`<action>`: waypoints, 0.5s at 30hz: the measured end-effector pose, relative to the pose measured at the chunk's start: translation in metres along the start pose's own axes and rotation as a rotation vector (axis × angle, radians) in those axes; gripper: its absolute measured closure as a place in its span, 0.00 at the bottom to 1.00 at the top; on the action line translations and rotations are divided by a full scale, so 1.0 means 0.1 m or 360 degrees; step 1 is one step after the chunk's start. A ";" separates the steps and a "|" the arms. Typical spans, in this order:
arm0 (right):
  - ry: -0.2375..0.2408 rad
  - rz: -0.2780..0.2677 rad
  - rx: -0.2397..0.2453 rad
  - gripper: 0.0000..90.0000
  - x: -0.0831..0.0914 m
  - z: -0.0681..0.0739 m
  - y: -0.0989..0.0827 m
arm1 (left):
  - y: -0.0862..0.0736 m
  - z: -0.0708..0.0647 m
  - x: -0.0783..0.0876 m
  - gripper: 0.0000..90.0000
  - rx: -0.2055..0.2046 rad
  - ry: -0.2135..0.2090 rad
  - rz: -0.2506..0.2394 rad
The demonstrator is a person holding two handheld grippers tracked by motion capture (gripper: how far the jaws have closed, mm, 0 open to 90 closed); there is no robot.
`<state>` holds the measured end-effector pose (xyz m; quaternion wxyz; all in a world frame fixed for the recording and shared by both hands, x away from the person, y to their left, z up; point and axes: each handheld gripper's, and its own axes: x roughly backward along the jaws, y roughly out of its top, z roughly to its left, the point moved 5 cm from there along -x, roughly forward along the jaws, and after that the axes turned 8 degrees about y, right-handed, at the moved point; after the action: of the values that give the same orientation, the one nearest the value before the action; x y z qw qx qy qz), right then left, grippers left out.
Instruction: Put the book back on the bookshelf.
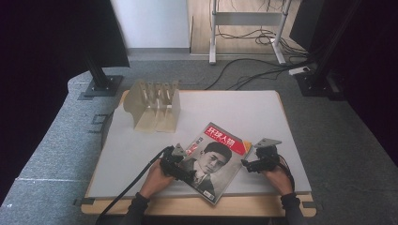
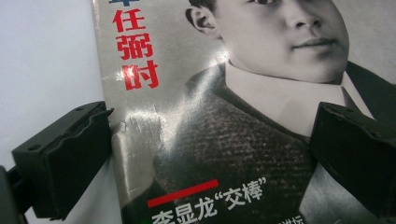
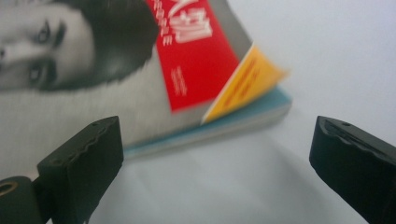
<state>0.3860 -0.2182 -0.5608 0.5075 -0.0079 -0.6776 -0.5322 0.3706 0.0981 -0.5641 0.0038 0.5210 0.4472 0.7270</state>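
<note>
The magazine lies flat and askew on the white table, near my edge, between my two hands. My left claw sits over its left side with both jaws spread wide; in the left gripper view one jaw hangs off the spine edge over bare table and the other over the cover, and nothing is pinched. My right claw waits just beside the right edge, jaws equally wide apart and empty, looking at the corner where the cover curls up off the pages. I judge this thing light but floppy: grabbed at one corner it would sag and fan open. The cover is glossy, so probably slick, and already creased near the spine, so it would tear or crumple under a hard squeeze. The bound spine looks like the stiffest place to grip; the lifted corner is the easiest way in. A wooden rack stands farther back.
</note>
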 end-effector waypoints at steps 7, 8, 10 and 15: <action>-0.0007 -0.0019 -0.0042 0.00 -0.06 0.00 -0.07 | -0.04 -0.10 0.04 0.00 -0.0009 -0.0003 0.0000; -0.0021 -0.0013 -0.0034 0.00 -0.07 -0.01 -0.06 | -0.05 -0.11 0.05 0.00 -0.0015 -0.0007 0.0004; -0.0022 -0.0008 -0.0044 0.00 -0.08 -0.03 -0.04 | -0.05 -0.10 0.07 0.00 -0.0032 -0.0035 0.0023; -0.0030 -0.0006 -0.0052 0.00 -0.12 -0.07 0.00 | -0.06 0.11 0.09 0.00 -0.0018 0.0018 0.0066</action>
<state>0.3969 -0.2169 -0.5700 0.4998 -0.0199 -0.6735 -0.5442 0.3719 0.1129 -0.5605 -0.0110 0.5260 0.4322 0.7324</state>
